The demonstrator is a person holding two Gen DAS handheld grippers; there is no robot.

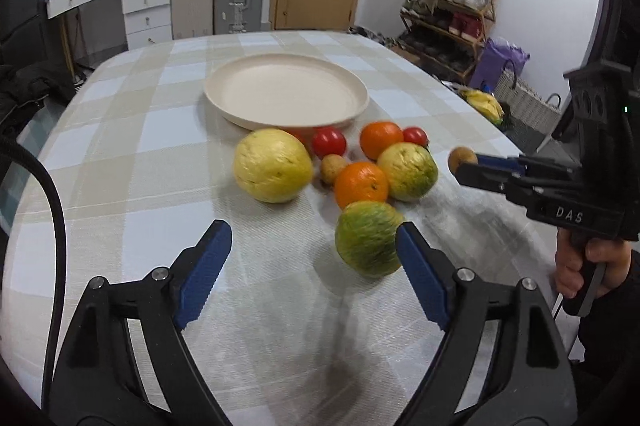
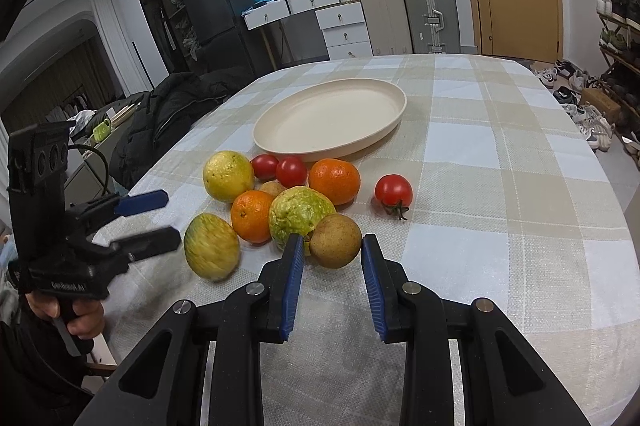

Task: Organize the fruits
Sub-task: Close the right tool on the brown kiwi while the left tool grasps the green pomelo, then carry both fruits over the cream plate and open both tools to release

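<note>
**Left wrist view: fruit stock, checked cloth**

- Left gripper (image 1: 312, 232): jaws wide, nothing between them. Its right-side finger (image 1: 420, 274) stands just beside the striped fruit (image 1: 366, 240); contact cannot be told.
- Striped fruit: oval, green-yellow and blurred, nearest of the heap. Its long axis runs roughly up the frame, away from the camera.
- Right gripper (image 2: 332, 244): closed narrow on a brown fruit (image 2: 335, 241) pinched at the fingertips (roundish, so no clear long axis). It appears clear of the cloth (image 1: 120, 145).
- Plate (image 1: 286, 91): cream, bare, behind the heap.
- Heap, close-packed:
  - yellow fruit (image 1: 272, 165) at the left
  - two oranges (image 1: 361, 184) (image 1: 381, 139)
  - a guava (image 1: 408, 171)
  - two tomatoes (image 1: 329, 141) (image 1: 415, 136)
  - a small brown one (image 1: 333, 167)
- Stray tomato (image 2: 393, 190): apart at the right of the right wrist view, its stem pointing toward the camera.
</note>
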